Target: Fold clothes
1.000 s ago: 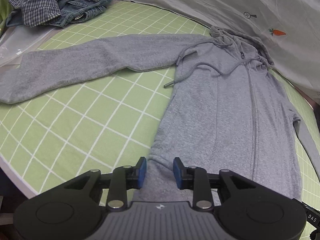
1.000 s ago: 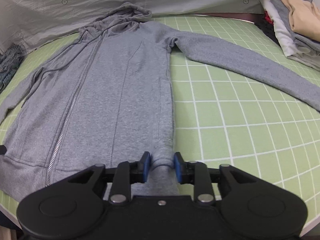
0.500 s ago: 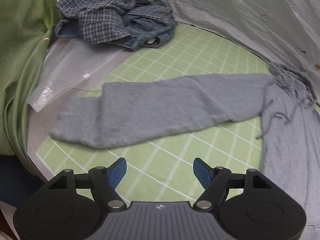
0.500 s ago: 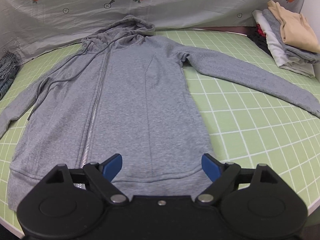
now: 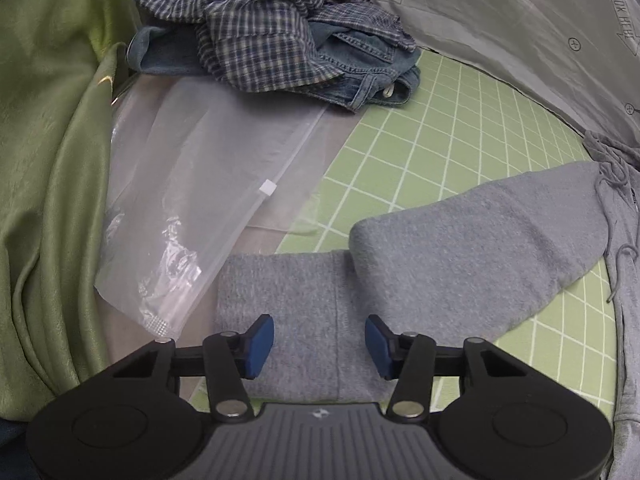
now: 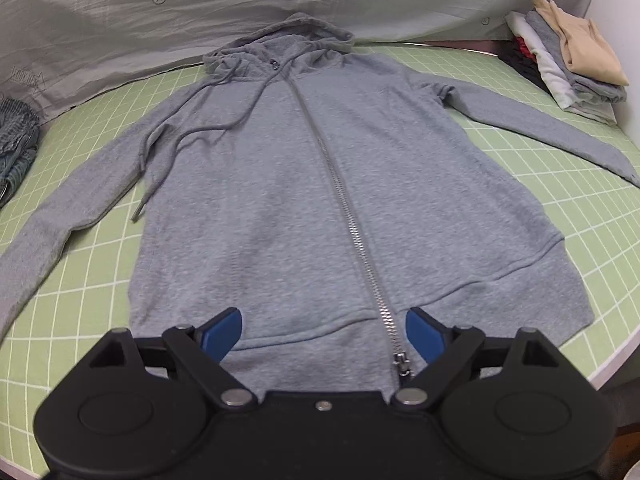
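— What does your left claw (image 5: 318, 342) see that the right cannot?

— My left claw is closing over the cuff (image 5: 304, 320) of the grey hoodie's (image 6: 320, 184) sleeve; the cuff lies between my pads, not yet pinched. At ten o'clock lies a clear plastic bag (image 5: 200, 200), and at twelve a heap of plaid shirt (image 5: 256, 28) and jeans (image 5: 360, 76).

— And the right?

— My right claw (image 6: 322, 334) is spreading wide, released, above the hem beside the zipper (image 6: 348, 216). The hoodie lies flat, zipped, hood at twelve. At two o'clock sits a folded stack (image 6: 568, 60).

— The surface?

— A green gridded mat (image 6: 580, 216); a grey carrot-print sheet (image 6: 200, 4) behind, a green curtain (image 5: 48, 160) at nine.
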`<state>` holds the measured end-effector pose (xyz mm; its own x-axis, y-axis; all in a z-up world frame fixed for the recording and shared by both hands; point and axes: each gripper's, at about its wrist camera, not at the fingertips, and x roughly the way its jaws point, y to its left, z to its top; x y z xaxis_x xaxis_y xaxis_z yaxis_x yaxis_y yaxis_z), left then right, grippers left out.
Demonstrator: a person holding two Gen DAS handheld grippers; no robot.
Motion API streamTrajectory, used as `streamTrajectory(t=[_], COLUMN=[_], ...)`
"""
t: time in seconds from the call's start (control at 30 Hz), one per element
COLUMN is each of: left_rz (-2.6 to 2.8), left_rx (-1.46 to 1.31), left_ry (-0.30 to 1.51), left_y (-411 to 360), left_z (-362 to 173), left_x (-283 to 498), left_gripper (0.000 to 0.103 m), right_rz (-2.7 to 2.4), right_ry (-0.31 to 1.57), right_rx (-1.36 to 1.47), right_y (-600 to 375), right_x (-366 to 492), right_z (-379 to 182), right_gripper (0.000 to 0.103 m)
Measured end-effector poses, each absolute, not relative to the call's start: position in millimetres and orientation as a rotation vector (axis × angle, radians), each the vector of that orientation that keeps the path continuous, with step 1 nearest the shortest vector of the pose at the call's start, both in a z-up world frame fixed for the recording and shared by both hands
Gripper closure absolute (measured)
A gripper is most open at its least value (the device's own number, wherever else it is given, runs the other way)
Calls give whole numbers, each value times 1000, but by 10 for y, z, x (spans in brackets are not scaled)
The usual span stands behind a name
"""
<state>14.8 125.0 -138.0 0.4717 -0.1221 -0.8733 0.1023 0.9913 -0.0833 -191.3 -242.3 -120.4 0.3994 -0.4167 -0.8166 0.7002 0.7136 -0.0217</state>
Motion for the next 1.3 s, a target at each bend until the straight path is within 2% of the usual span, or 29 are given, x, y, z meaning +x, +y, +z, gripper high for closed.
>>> streamTrajectory(t=[0.17,0.23,0.37,0.47,0.73,0.87,0.93,1.03,1.1,1.13,1.2,1.3], left_rz=[-178,-189,-214,-200,-160,-123,-115,-123,-123,-123,-121,-120], left_rx=[13,35,73,107,124,78,71,70,78,83,92,103], left_ry=[1059,1051,1052,1051,1059,1084,1085,1071,1060,1055,1044,1032], left_y=[1314,1295,1240,1219,1280,1367,1389,1382,1375,1371,1364,1350], left_z=[-1445,-1453,-1479,-1507,-1532,-1557,-1562,-1546,-1519,-1504,-1476,-1436], left_x=[190,207,220,218,242,249,246,213,184,171,143,101], left_gripper=[57,54,38,30,23,14,13,21,38,43,62,76], right_rz=[-726,-719,-715,-716,-723,-720,-719,-718,-715,-712,-707,-700], right_ry=[938,939,955,959,965,969,970,973,976,977,979,982], right_rx=[341,343,345,345,342,332,330,331,332,331,329,326], right_y=[-2183,-2123,-2039,-2008,-1977,-1966,-1968,-1973,-1974,-1974,-1972,-1969], right_x=[-1767,-1741,-1700,-1689,-1661,-1656,-1659,-1651,-1643,-1640,-1633,-1623], right_z=[-1224,-1223,-1232,-1227,-1235,-1230,-1226,-1232,-1239,-1242,-1247,-1254], right_gripper=[13,13,13,13,13,13,13,13,13,13,13,13])
